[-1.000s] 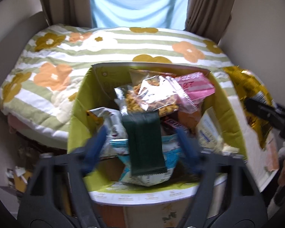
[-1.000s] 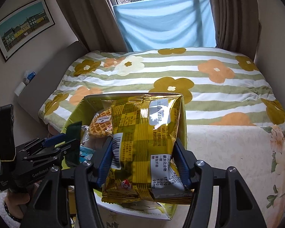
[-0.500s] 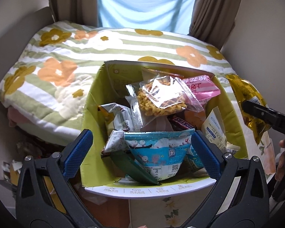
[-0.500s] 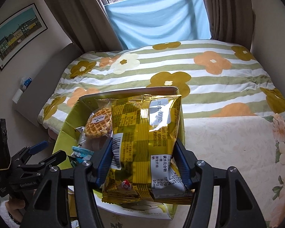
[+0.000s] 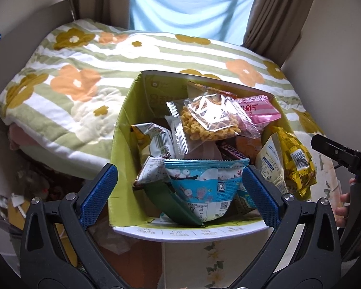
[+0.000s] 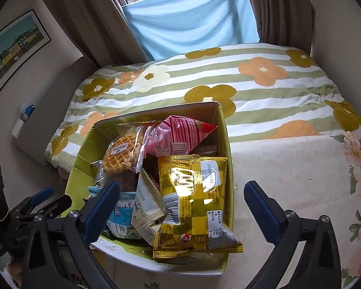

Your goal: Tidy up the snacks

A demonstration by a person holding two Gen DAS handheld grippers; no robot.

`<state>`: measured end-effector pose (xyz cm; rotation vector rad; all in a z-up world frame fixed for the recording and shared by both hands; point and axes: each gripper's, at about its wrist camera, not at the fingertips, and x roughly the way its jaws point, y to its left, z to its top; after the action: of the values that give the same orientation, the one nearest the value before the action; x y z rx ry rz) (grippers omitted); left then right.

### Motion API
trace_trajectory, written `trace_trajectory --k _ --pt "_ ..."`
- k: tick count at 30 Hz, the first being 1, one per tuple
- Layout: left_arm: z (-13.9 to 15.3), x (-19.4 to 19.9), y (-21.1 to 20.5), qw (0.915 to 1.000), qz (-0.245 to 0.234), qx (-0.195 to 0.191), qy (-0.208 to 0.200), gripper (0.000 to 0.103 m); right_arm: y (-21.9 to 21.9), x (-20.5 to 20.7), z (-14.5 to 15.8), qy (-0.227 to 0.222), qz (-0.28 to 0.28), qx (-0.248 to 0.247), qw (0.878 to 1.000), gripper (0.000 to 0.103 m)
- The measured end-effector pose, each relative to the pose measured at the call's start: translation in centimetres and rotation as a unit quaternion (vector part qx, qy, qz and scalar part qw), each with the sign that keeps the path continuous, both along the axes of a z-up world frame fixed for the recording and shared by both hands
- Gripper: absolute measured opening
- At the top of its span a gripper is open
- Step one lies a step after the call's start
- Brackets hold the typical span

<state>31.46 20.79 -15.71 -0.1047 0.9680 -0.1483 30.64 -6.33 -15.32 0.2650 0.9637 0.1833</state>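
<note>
The gold packet (image 6: 195,202) is seen lying atop the snacks at the box's (image 6: 225,144) right side. It is judged light, crinkly, slippery and crushable, best pinched at a sealed edge. Both the left gripper (image 5: 180,195) and right gripper (image 6: 180,210) are spread wide, nothing held.

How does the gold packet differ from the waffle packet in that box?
The gold packet is opaque shiny foil with printed text; the waffle packet is clear, showing the waffle inside. The gold packet looks larger and lies at the box's near right corner, while the waffle packet sits farther back, left. Both rest on top of the pile.
</note>
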Motion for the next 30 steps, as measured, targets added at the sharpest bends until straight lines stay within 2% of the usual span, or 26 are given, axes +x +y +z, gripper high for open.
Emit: trace_trajectory --k 8,14,22,30 --pt "0.0 0.2 -0.9 0.9998 -0.016 0.011 0.001 0.102 0.6 -0.6 -0.3 0.012 0.003 -0.014 1.000 0.103" --pt "1.8 -1.2 -2.3 0.9995 -0.019 0.017 -0.020 0.102 0.2 -2.2 1.2 -0.011 0.003 -0.010 1.000 0.103" --pt "6.3 -5.9 -5.0 0.9963 -0.006 0.038 -0.077 0.103 -1.8 -6.2 5.1 -0.066 0.014 -0.015 0.998 0.103" --pt "11.5 -14.1 -9.2 0.9873 0.021 0.037 -0.153 0.103 -6.4 -13.8 10.5 -0.143 0.007 -0.061 0.988 0.103"
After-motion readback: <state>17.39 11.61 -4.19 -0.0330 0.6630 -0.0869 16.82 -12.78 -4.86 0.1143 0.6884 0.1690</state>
